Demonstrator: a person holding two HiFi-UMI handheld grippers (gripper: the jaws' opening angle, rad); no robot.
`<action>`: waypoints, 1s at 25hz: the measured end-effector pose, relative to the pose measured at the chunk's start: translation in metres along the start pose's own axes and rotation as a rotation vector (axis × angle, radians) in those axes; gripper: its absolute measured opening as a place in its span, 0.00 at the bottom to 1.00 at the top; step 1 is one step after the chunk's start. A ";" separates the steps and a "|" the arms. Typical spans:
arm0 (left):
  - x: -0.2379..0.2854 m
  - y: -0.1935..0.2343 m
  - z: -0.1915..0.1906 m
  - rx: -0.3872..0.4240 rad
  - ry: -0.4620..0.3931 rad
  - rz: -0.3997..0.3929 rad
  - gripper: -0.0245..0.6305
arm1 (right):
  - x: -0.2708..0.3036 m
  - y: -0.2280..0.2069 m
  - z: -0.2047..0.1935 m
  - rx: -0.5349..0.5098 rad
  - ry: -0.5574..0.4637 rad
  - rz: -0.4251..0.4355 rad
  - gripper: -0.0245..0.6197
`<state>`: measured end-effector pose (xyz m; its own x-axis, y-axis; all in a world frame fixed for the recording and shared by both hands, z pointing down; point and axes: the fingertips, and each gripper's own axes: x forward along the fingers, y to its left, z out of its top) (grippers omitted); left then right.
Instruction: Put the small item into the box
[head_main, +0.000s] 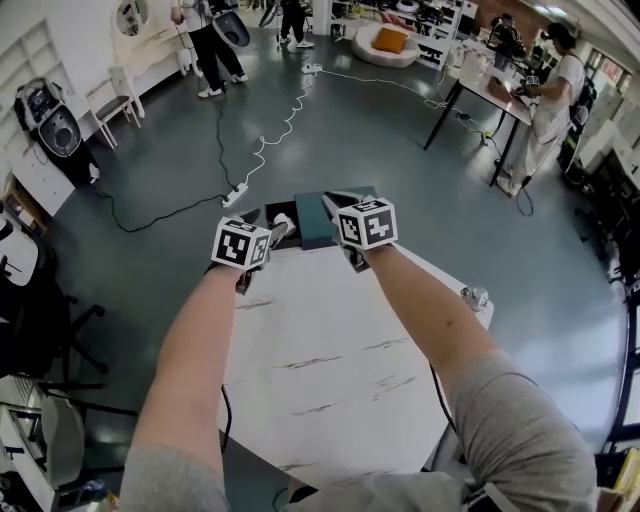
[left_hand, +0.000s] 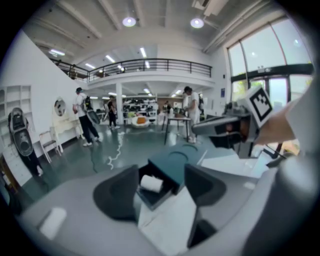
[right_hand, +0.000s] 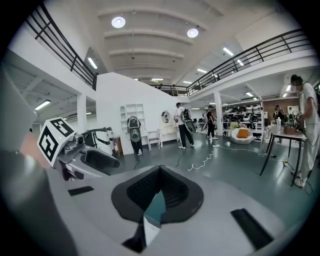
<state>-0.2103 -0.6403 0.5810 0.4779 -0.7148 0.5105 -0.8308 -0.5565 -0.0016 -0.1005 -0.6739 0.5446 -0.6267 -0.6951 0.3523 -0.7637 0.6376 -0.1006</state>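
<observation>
Low in the middle, our left gripper (left_hand: 160, 186) has its jaws wide apart around the open end of the teal box (left_hand: 172, 162). The small white roll (left_hand: 151, 183) lies inside it. On the right, our right gripper (right_hand: 158, 185) is pinched together, holding nothing. We think the roll is in, so next we back away gently.

Your left arm (head_main: 190, 345) and right arm (head_main: 430, 315): stretched forward, side by side. Your left gripper (left_hand: 161, 176): jaws apart. Your right gripper (right_hand: 159, 175): jaws together.
</observation>
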 end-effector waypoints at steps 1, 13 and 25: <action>-0.008 -0.001 0.005 -0.004 -0.017 0.003 0.48 | -0.005 0.003 0.003 -0.002 0.001 -0.004 0.05; -0.108 -0.018 0.030 -0.114 -0.187 0.018 0.05 | -0.075 0.039 0.027 0.030 0.004 -0.089 0.05; -0.187 -0.076 0.043 -0.077 -0.222 -0.023 0.04 | -0.173 0.065 0.035 0.058 -0.028 -0.142 0.05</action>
<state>-0.2243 -0.4828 0.4492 0.5412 -0.7826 0.3077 -0.8341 -0.5462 0.0778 -0.0470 -0.5241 0.4447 -0.5149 -0.7865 0.3410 -0.8523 0.5123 -0.1055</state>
